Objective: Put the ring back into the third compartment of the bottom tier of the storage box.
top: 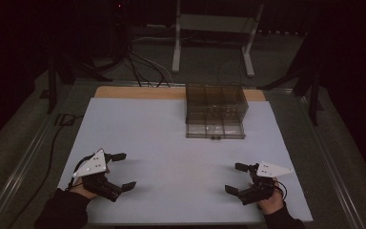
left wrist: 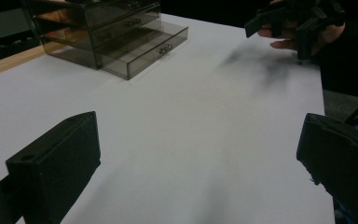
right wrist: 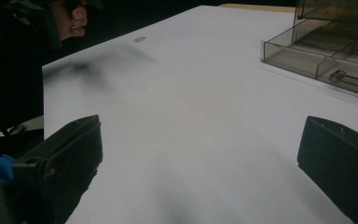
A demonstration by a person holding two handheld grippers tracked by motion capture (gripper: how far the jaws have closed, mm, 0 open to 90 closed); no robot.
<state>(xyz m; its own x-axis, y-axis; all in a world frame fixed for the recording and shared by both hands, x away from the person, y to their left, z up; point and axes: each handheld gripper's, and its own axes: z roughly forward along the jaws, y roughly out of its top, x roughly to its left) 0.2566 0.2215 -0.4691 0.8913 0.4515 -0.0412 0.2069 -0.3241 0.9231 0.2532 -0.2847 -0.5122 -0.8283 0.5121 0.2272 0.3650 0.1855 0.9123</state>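
Note:
A smoky see-through drawer unit (top: 215,107) stands at the back of the white table top (top: 171,143), right of the middle. Its bottom drawer (top: 215,130) is pulled out toward me, and it looks empty. My left gripper (top: 124,170) hovers near the front left with its jaws wide apart and nothing between them. My right gripper (top: 236,178) is at the front right, also open and empty. In the left gripper view the drawer unit (left wrist: 107,32) sits far left, beyond my left gripper (left wrist: 200,135). In the right gripper view the pulled-out drawer (right wrist: 326,56) lies ahead to the right of my right gripper (right wrist: 200,135).
A wooden strip (top: 138,92) runs along the table's back edge. Behind the table stand a white metal frame (top: 214,33) and some cables (top: 138,67) on the floor. A small brownish spot (right wrist: 140,39) marks the white top.

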